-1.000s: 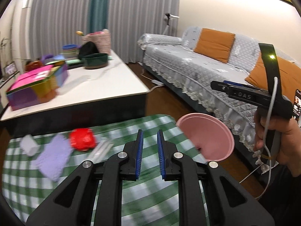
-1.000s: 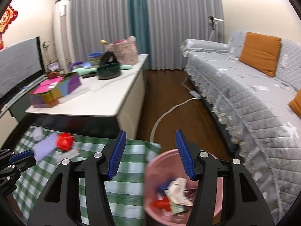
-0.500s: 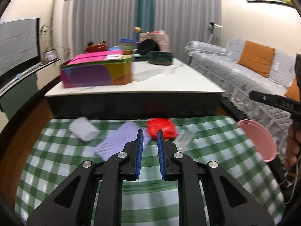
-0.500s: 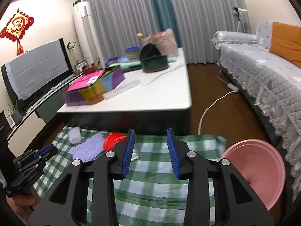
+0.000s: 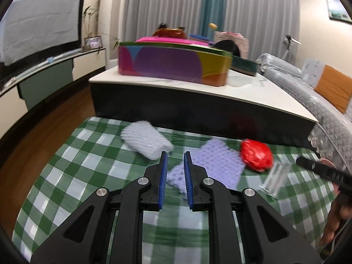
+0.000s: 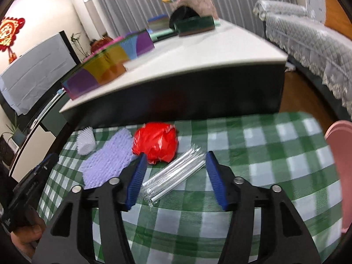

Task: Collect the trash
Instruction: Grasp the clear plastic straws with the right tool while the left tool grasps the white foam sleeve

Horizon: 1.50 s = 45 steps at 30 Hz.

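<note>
Left wrist view: the left gripper (image 5: pixel 175 161) hovers nearly clenched, holding nothing, over the checked tabletop (image 5: pixel 66 176). At centre lie a pale foam sleeve (image 5: pixel 146 142) and a lilac foam sheet (image 5: pixel 216 162); both look light and squashy, best pinched at an edge.

Right wrist view: the right gripper (image 6: pixel 175 167) is spread wide and empty around a clear wrapper (image 6: pixel 173 173). It is probably slippery; grip across its middle. The red crumpled bag (image 6: pixel 156 142) just above should compress easily. A pink bin (image 6: pixel 340 176) shows at right edge.

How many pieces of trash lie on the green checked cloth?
4: a white foam sleeve at far left, a lilac foam net beside it, a crumpled red bag in the middle, and clear straw wrappers just right. None appear hidden.
</note>
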Each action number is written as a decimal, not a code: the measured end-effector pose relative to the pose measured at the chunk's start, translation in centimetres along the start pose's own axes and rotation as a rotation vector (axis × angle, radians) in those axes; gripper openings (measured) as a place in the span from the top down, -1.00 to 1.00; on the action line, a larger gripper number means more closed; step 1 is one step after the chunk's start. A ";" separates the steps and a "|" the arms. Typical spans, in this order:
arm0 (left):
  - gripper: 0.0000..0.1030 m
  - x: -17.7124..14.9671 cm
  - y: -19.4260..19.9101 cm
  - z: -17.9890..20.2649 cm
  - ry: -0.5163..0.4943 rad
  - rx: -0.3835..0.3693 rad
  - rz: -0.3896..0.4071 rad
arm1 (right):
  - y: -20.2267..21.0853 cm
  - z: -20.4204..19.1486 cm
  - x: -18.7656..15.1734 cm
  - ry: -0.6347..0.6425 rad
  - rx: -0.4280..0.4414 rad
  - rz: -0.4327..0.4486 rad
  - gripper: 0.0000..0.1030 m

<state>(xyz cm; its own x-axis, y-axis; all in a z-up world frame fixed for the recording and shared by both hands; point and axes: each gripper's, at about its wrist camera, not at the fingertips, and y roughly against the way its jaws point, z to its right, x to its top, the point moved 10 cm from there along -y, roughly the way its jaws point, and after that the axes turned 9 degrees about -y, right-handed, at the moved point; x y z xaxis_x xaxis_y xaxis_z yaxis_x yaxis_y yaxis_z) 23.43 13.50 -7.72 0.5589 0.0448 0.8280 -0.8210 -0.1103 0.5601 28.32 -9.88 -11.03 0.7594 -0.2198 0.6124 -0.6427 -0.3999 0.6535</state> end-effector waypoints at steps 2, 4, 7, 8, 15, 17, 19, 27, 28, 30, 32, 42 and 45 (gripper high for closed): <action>0.70 0.0 -1.1 -1.0 0.026 0.012 -0.009 | -0.9 -0.1 -0.5 -0.010 0.004 -0.021 -0.17; 0.70 -0.1 -2.2 -1.9 0.054 0.021 -0.018 | -1.6 -0.4 -0.8 -0.001 0.001 -0.036 -0.18; 0.57 -0.1 -3.8 -2.8 0.096 0.023 -0.036 | -2.8 -0.3 -1.5 0.013 -0.028 -0.065 -0.18; 0.47 -0.1 -4.4 -3.0 0.107 0.028 -0.042 | -2.9 -0.1 -1.5 0.013 -0.037 -0.069 -0.18; -0.04 -0.2 -7.6 -4.0 0.160 0.071 -0.105 | -3.5 1.8 -1.3 0.019 -0.117 -0.092 0.23; -0.04 -0.4 -8.3 -4.1 0.176 0.076 -0.130 | -3.6 2.2 -1.2 0.031 -0.131 -0.089 0.44; -0.04 -0.4 -8.7 -4.1 0.184 0.081 -0.148 | -3.6 2.3 -1.0 0.052 -0.141 -0.087 0.52; 0.01 -0.5 -9.1 -3.3 0.167 0.074 -0.171 | -3.8 2.4 -1.0 0.073 -0.146 -0.090 0.67; 0.13 -0.4 -9.2 -3.3 0.164 0.072 -0.171 | -3.9 2.4 -1.0 0.076 -0.147 -0.090 0.69; 0.29 -0.4 -9.3 -3.2 0.161 0.064 -0.176 | -3.9 2.3 -1.0 0.082 -0.150 -0.090 0.71; 0.51 -0.5 -9.2 -3.0 0.160 0.057 -0.179 | -3.9 2.2 -1.0 0.083 -0.149 -0.092 0.75; 0.72 0.7 -7.5 -1.3 0.088 0.049 -0.145 | -2.3 1.7 -0.2 0.105 -0.122 -0.072 0.98; 0.73 0.9 -6.0 -0.3 0.068 0.035 -0.129 | -1.3 1.3 0.3 0.122 -0.118 -0.057 0.98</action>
<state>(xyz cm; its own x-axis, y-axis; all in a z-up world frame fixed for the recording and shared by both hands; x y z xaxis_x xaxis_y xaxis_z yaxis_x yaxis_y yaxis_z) 28.82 14.54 -10.33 0.6496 0.1278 0.7495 -0.7374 -0.1340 0.6620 29.47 -10.63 -12.28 0.7816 -0.0877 0.6176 -0.6120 -0.2998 0.7318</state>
